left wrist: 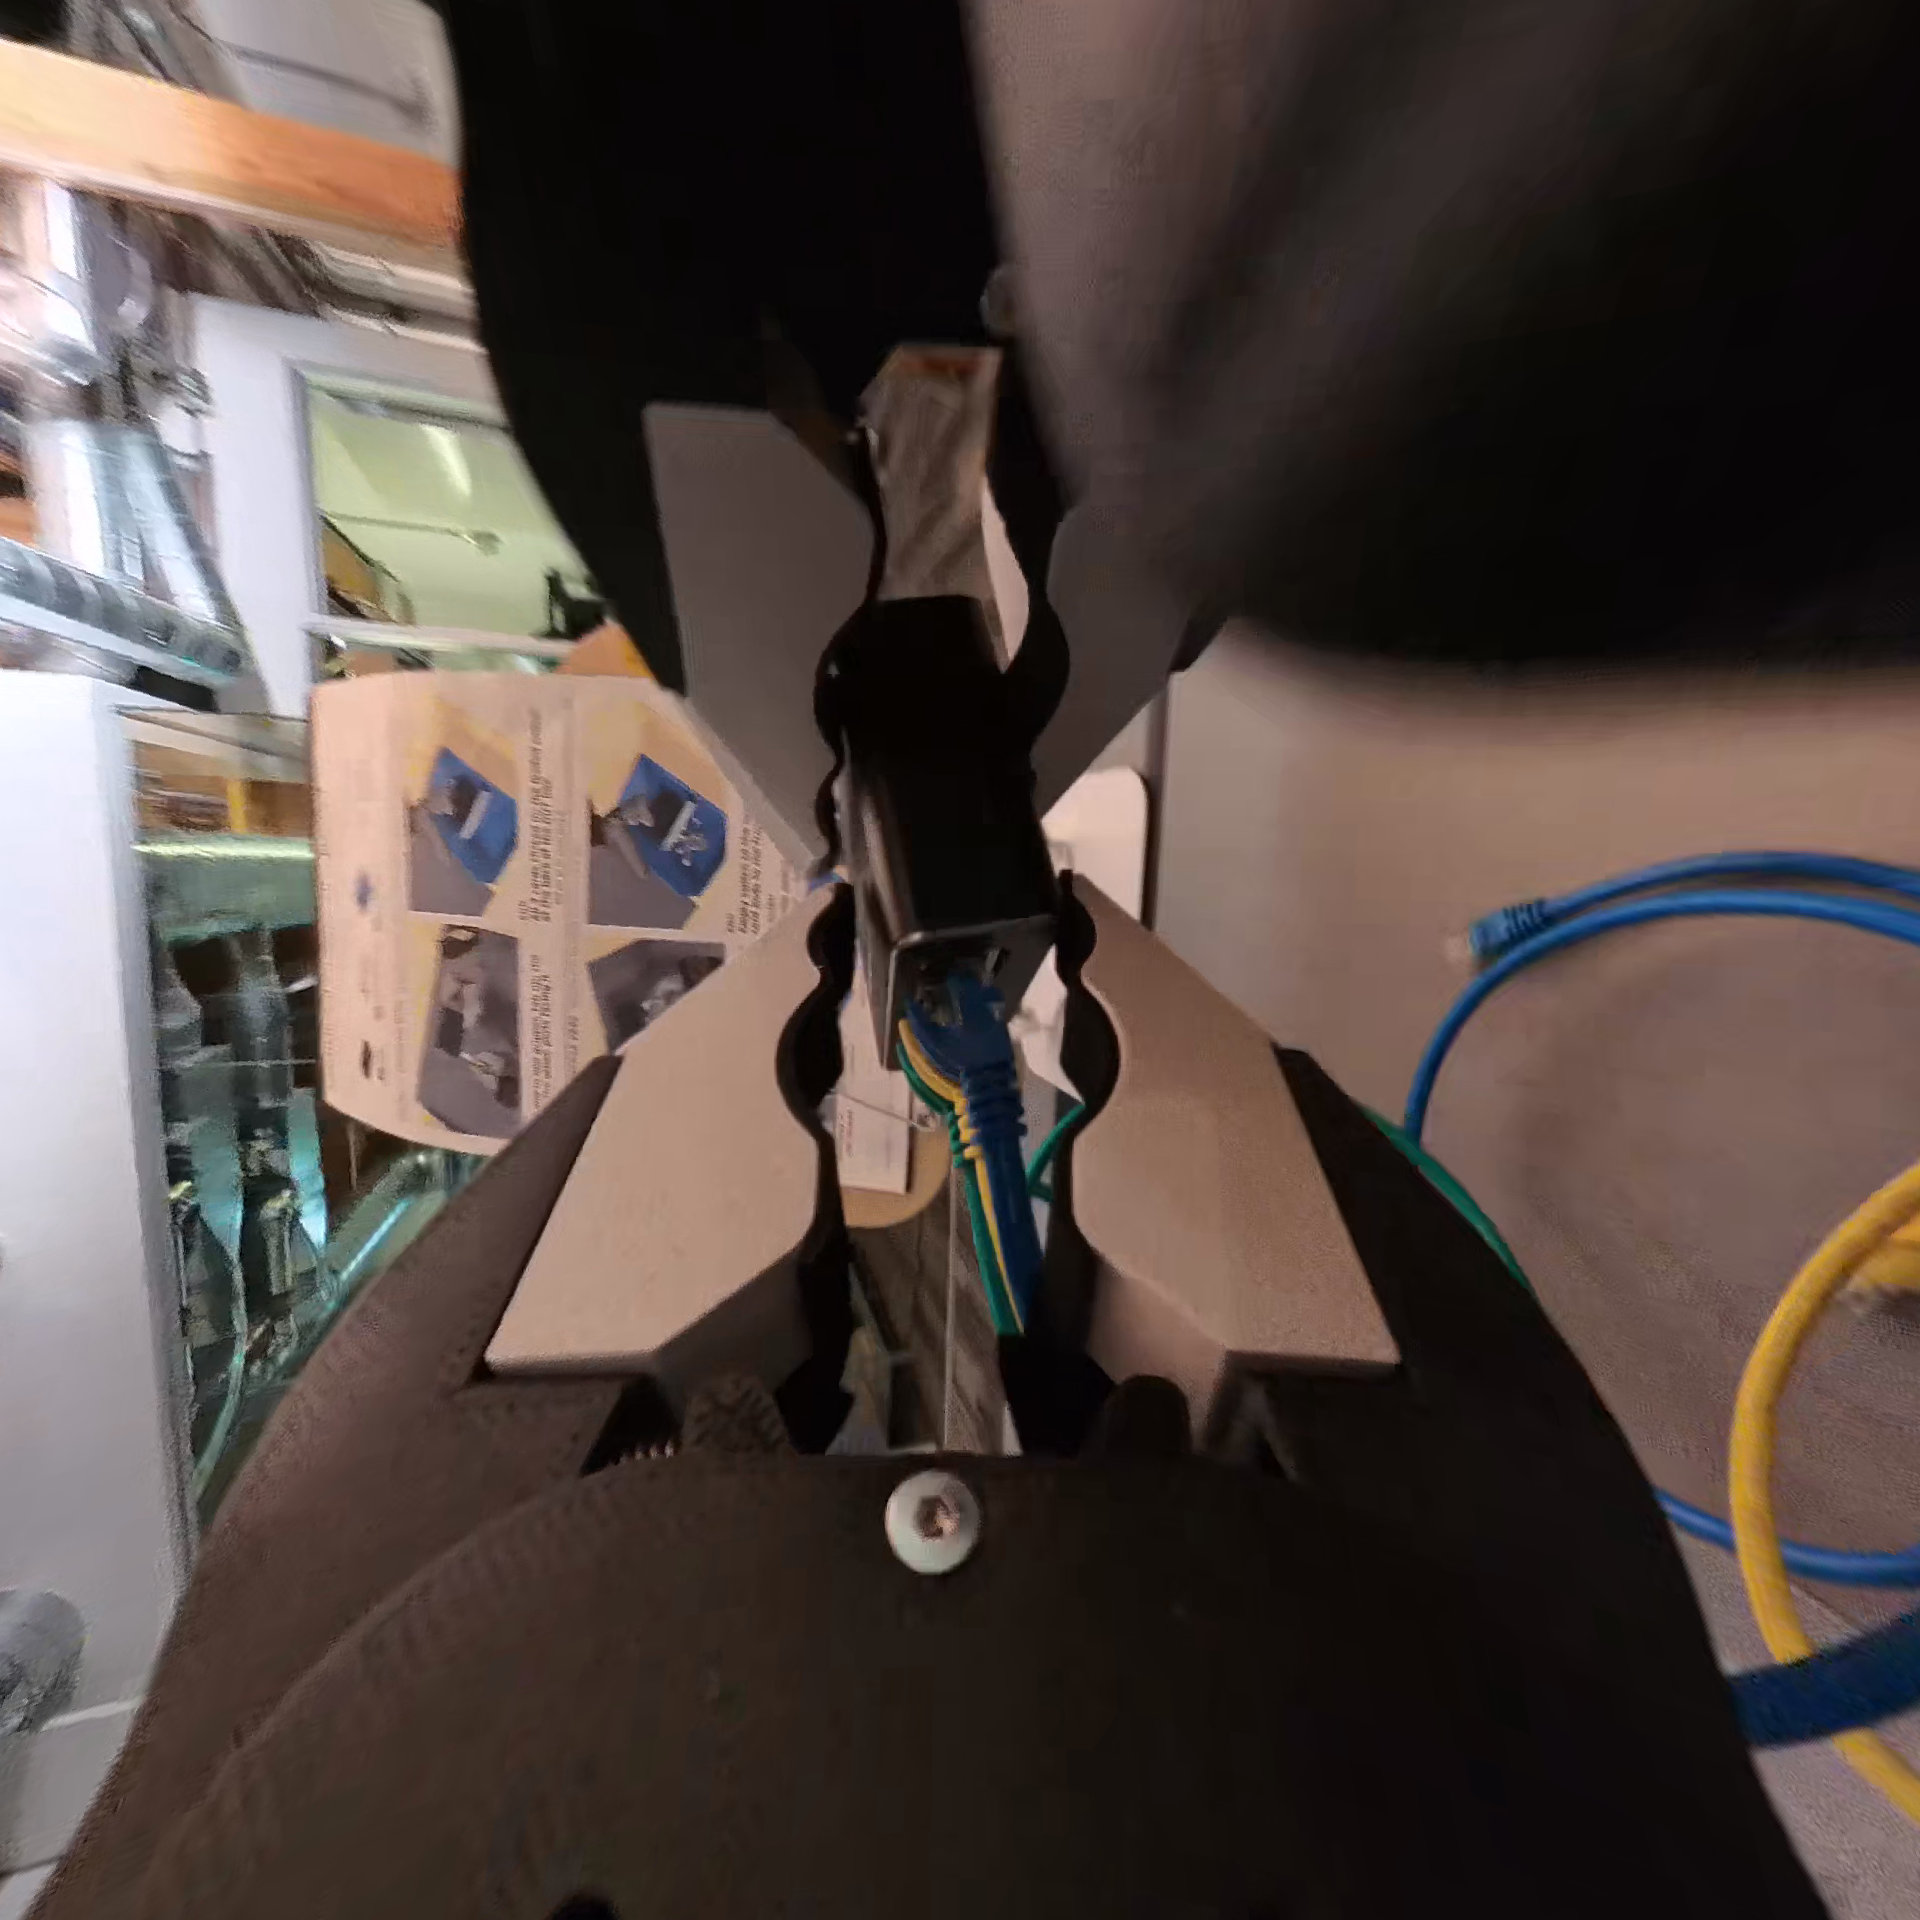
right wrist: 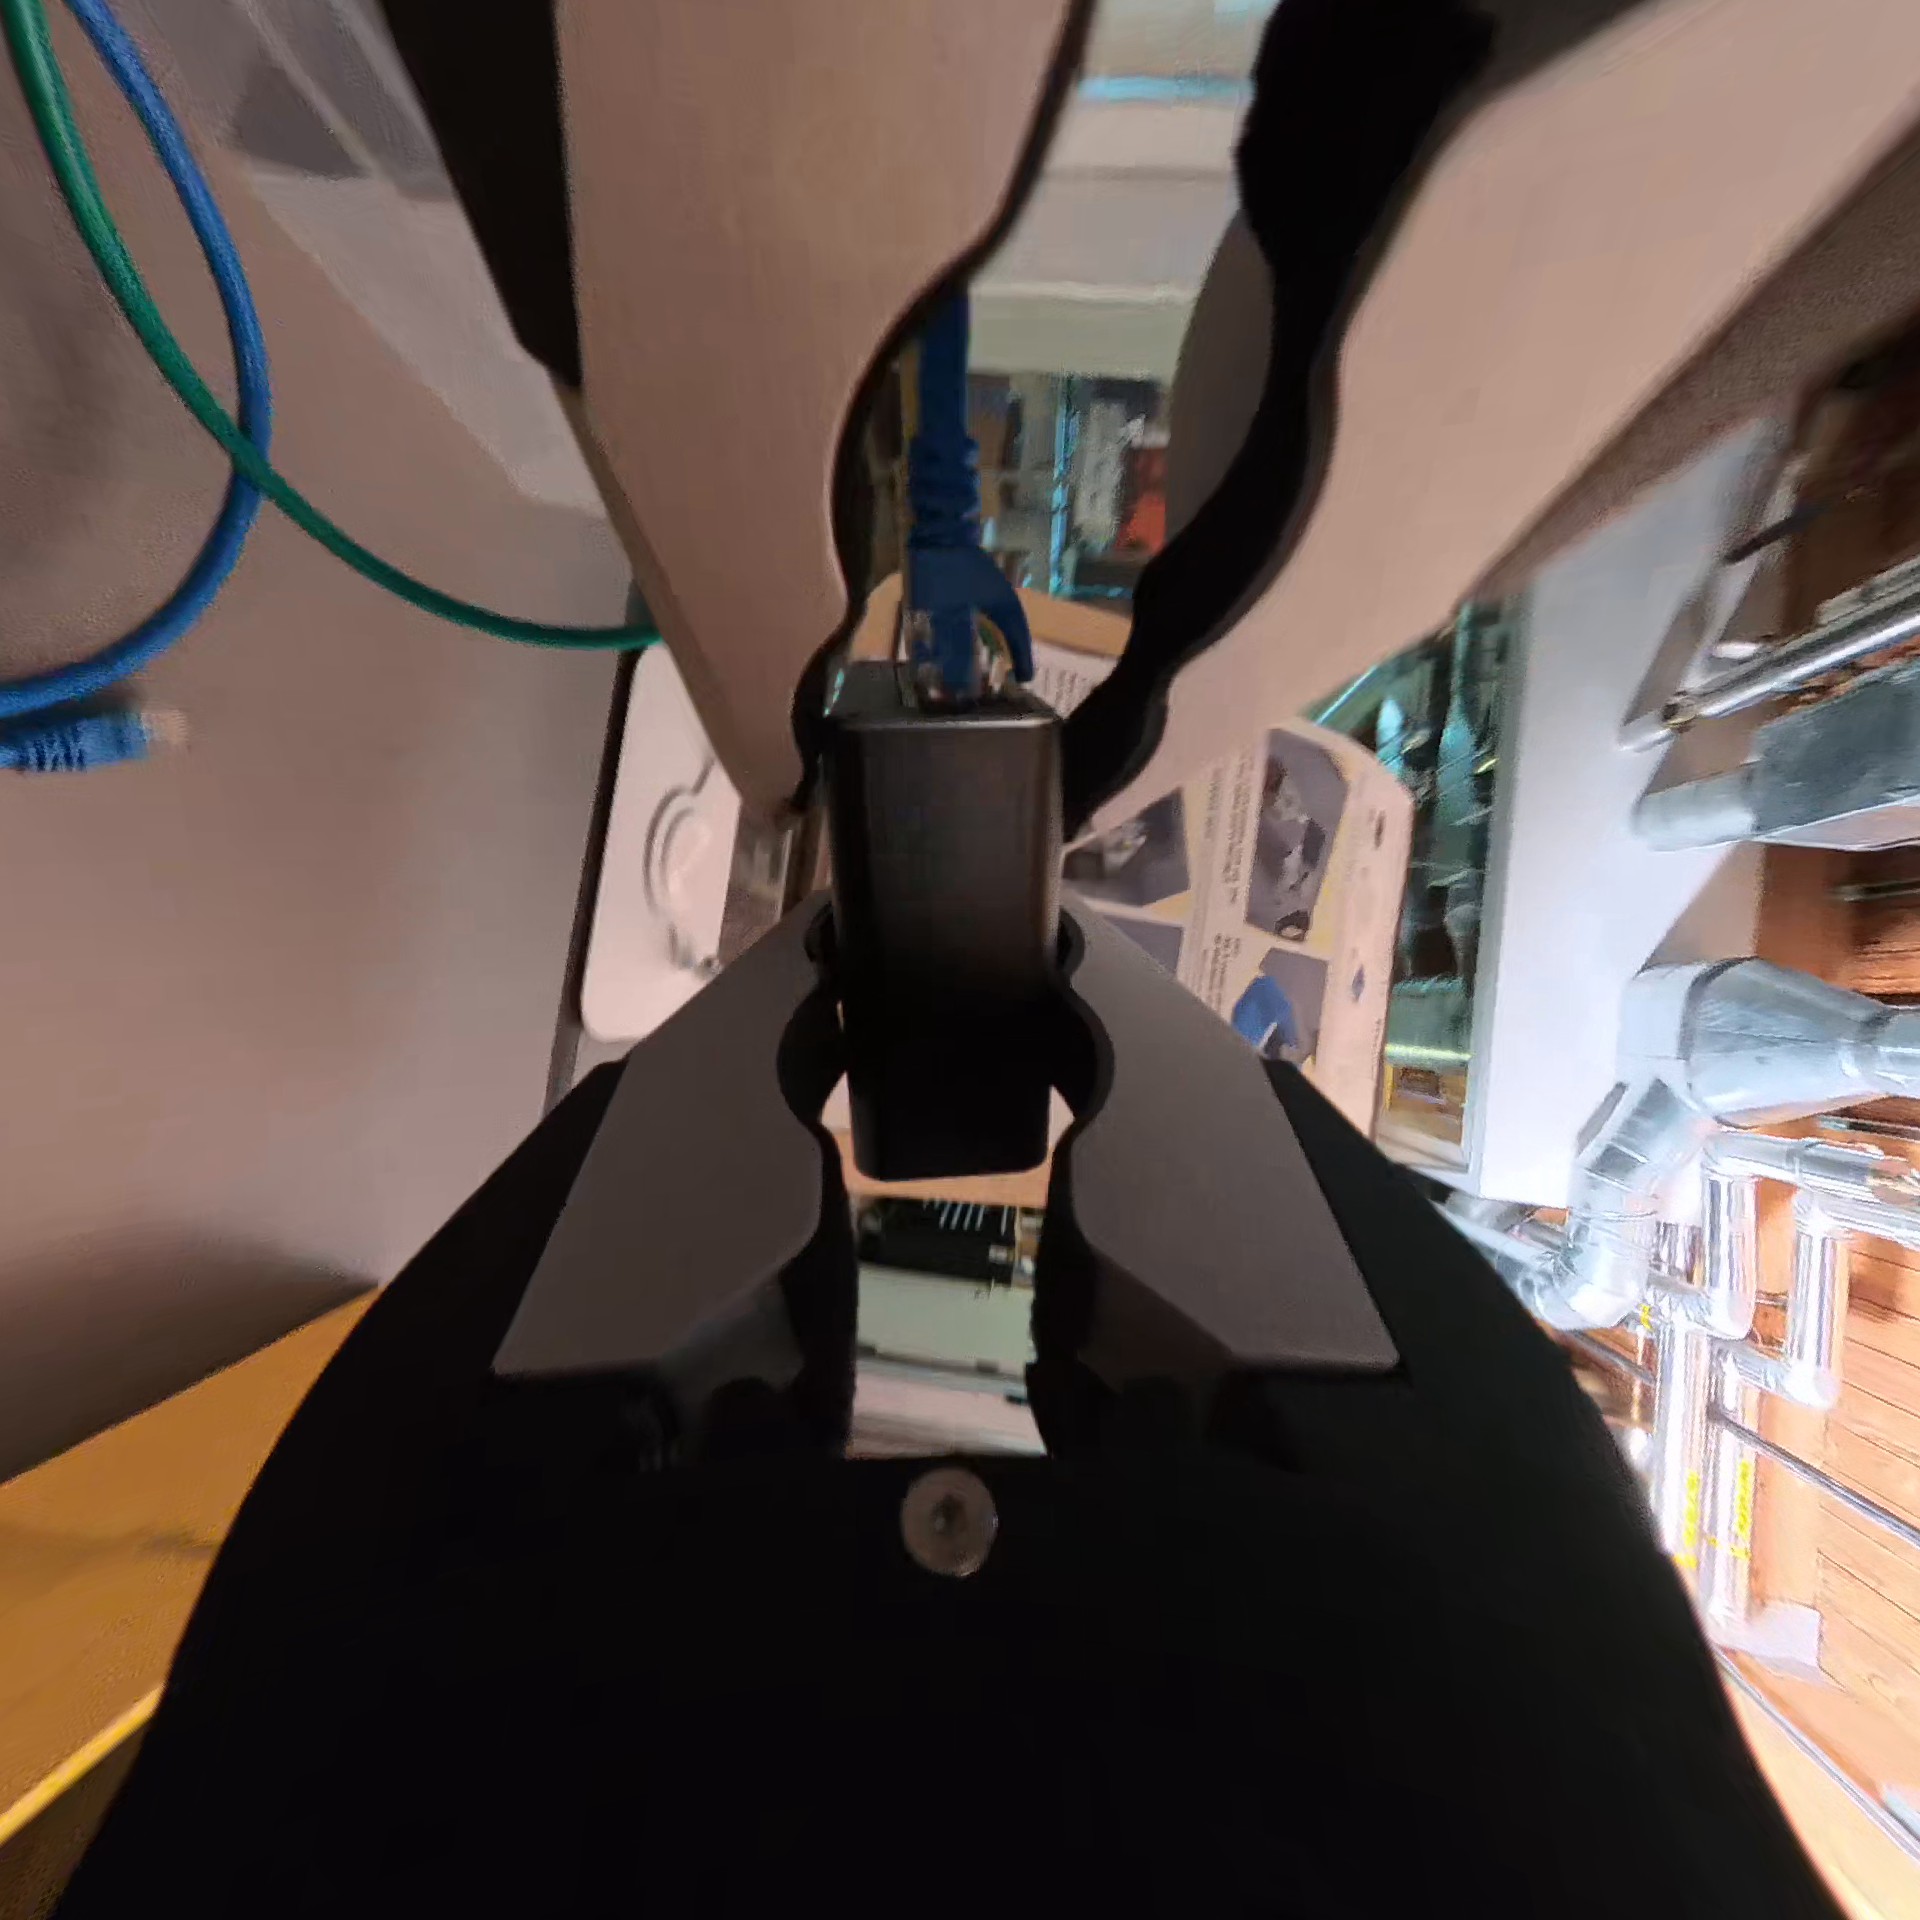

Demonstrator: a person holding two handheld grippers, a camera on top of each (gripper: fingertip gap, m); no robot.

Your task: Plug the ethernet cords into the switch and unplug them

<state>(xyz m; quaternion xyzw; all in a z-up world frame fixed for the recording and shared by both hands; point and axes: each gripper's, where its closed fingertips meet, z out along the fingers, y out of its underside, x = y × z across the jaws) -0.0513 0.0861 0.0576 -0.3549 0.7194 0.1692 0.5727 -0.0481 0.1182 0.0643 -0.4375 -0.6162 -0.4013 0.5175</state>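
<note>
Left wrist view: your left gripper [left wrist: 951, 925] stands at frame centre, its grey fingers [left wrist: 717, 1049] closed to a narrow gap onto the port end of the small black rectangular metal switch [left wrist: 940, 769]. The opposing right gripper [left wrist: 935, 613] clamps the switch's far end from above. A blue ethernet plug with ribbed boot [left wrist: 982, 1049] sits in a port, with yellow and green cords bundled beside it, all running down between your fingers. At right, a loose blue cable loop [left wrist: 1621, 935] and a yellow cable [left wrist: 1777, 1382] lie on the grey table [left wrist: 1558, 1195]; a printed instruction sheet [left wrist: 520, 894] hangs at left. Right wrist view: your right gripper [right wrist: 945, 935] is closed snugly on the switch body [right wrist: 940, 883] at centre; the blue plug [right wrist: 951, 613] enters its far face. Handling: the switch looks light, rigid and smooth-sided, so likely slippery; keep it by the flat sides. Cords are limp; take them at the stiff boot, pressing the latch tab.
</note>
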